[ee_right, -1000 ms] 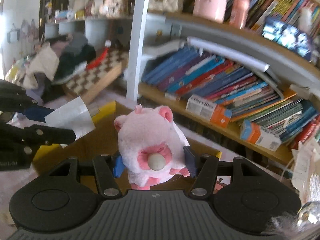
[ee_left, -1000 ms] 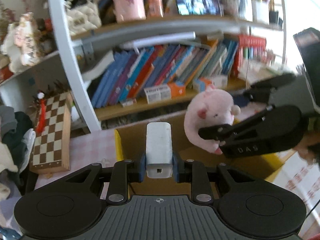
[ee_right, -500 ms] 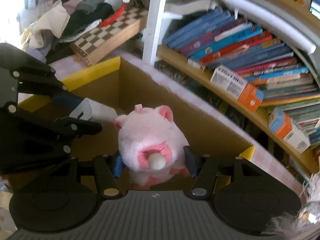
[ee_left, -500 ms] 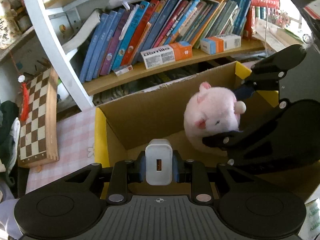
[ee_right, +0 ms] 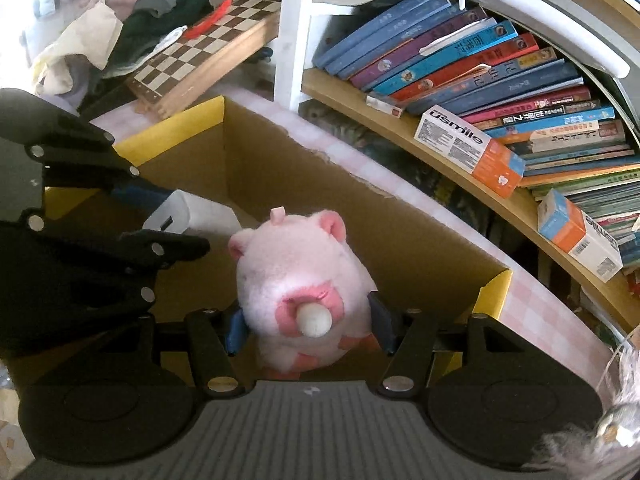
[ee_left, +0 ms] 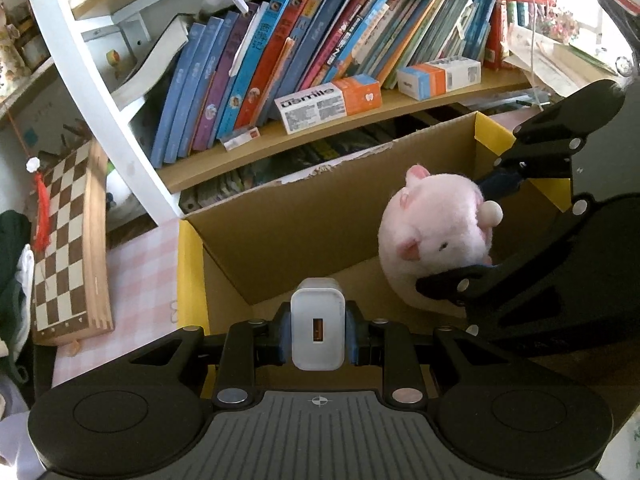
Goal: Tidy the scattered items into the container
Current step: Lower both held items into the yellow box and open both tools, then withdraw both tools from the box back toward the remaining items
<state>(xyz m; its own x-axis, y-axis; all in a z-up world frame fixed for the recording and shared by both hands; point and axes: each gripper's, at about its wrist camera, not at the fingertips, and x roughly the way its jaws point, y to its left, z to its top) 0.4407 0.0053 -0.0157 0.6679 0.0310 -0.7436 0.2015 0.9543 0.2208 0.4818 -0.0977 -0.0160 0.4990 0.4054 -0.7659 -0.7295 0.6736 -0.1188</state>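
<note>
- Left wrist view, nearest, at 6 o'clock: the left gripper point(ee_left: 318, 326) is clamped on a white USB charger point(ee_left: 317, 327), its blue-padded fingers point(ee_left: 283, 331) pressing both sides and the orange port facing the camera.
- Just beyond it, an open cardboard box point(ee_left: 280, 224) with yellow flaps fills the middle of the view; the charger is held over the box's near edge.
- At 3 o'clock, the right gripper point(ee_left: 486, 224) comes in from the side, closed around a pink plush pig point(ee_left: 434, 240) held inside the box opening.
- At 9 o'clock, a folded wooden chessboard point(ee_left: 68, 240) rests on a pink checked tablecloth point(ee_left: 136, 264).
- At 12 o'clock, farthest off, a bookshelf point(ee_left: 328, 128) holds a row of leaning books and two white-and-orange cartons.
- Right wrist view, at 6 o'clock: the right gripper point(ee_right: 306, 322) squeezes the pig point(ee_right: 300, 276) by its sides, its white tail facing the camera.
- At 9 o'clock, the left gripper point(ee_right: 156, 216) holds the charger point(ee_right: 188, 214) within the box point(ee_right: 360, 208).
- At 11 o'clock lies the chessboard point(ee_right: 204, 52), with heaped clothes point(ee_right: 104, 36) behind it.
- At 2 o'clock, the bookshelf point(ee_right: 400, 120) curves away.
</note>
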